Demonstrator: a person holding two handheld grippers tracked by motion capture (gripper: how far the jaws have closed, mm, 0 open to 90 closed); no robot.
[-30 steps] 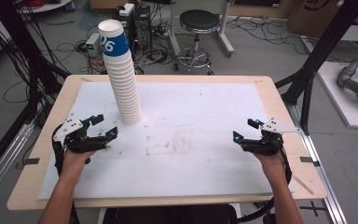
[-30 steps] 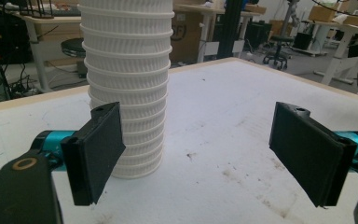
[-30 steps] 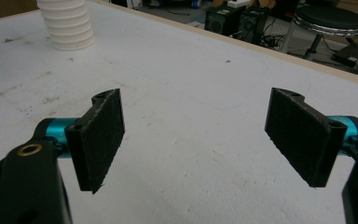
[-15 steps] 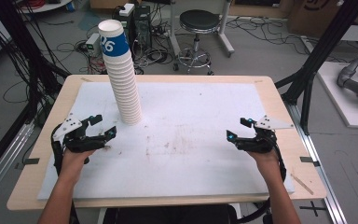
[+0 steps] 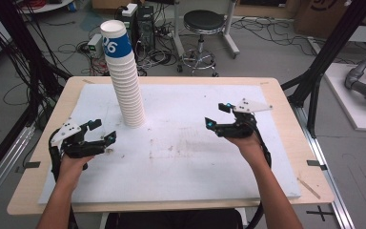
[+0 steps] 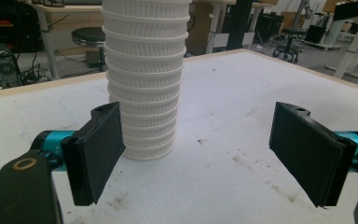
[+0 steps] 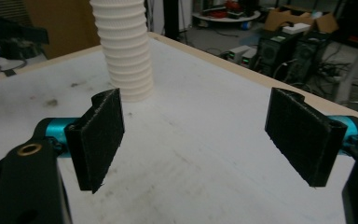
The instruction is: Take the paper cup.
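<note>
A: Status of the left tongs (image 5: 101, 131)?

B: Jaws spread wide, nothing between them. In the left gripper view the two black pads (image 6: 98, 151) stand far apart, and the cup stack (image 6: 144, 79) rises beyond the gap, nearer the left pad. No contact with the stack is visible. The tongs are held low over the white sheet (image 5: 186, 157), near its left edge.

A: And the right tongs (image 5: 218, 116)?

B: Likewise wide open and empty. They are held above the sheet, right of centre, with the grey plate on top. In the right gripper view the stack (image 7: 123, 51) stands farther off, past the left pad, apart from it.

A: Location of the stack?

B: On the bench (image 5: 286, 95), upright, toward the rear left of the sheet, between the two tongs but closer to the left pair. It leans slightly left at the top.

A: What cannot be read?

B: Both gripper views cut the stack off at the top. The top cup (image 5: 116, 40) carries a blue band with white digits, only partly legible. The cups are nested, so the number of cups and any contents cannot be told. Dark smudges mark the sheet.
</note>
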